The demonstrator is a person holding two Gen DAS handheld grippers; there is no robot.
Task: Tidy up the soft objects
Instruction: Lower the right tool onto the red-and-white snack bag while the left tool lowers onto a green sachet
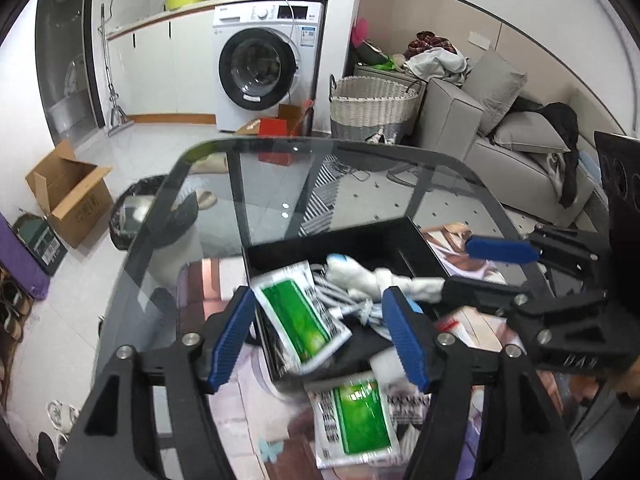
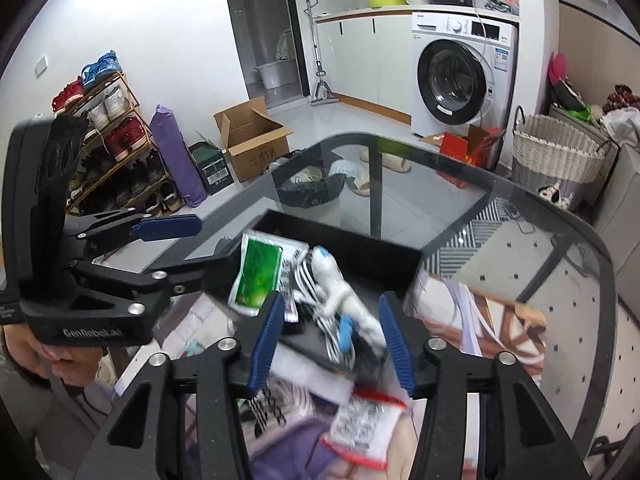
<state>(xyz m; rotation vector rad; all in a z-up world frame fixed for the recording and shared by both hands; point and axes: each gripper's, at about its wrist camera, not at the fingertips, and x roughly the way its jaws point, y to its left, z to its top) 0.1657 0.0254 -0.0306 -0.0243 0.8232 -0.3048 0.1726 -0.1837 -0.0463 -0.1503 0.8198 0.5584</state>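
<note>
A black tray (image 1: 332,236) (image 2: 344,236) stands on the glass table. In it lie a green-and-white packet (image 1: 296,312) (image 2: 258,276), a white cable bundle (image 1: 348,300) (image 2: 336,340) and a white rolled cloth (image 1: 372,278) (image 2: 336,292). My left gripper (image 1: 320,340) (image 2: 192,246) hovers open over the tray's near left side; the packet is under its gap, blurred, with neither pad pressing it. My right gripper (image 2: 331,344) (image 1: 472,272) is open above the cable bundle and grips nothing. A second green packet (image 1: 360,420) and a red-edged packet (image 2: 366,424) lie outside the tray, nearer me.
The glass table (image 1: 280,184) has a rounded far edge and printed sheets under the tray. Beyond it are a washing machine (image 1: 264,60), a wicker basket (image 1: 372,104), a grey sofa (image 1: 500,132), a cardboard box (image 1: 68,192) and a shoe rack (image 2: 116,140).
</note>
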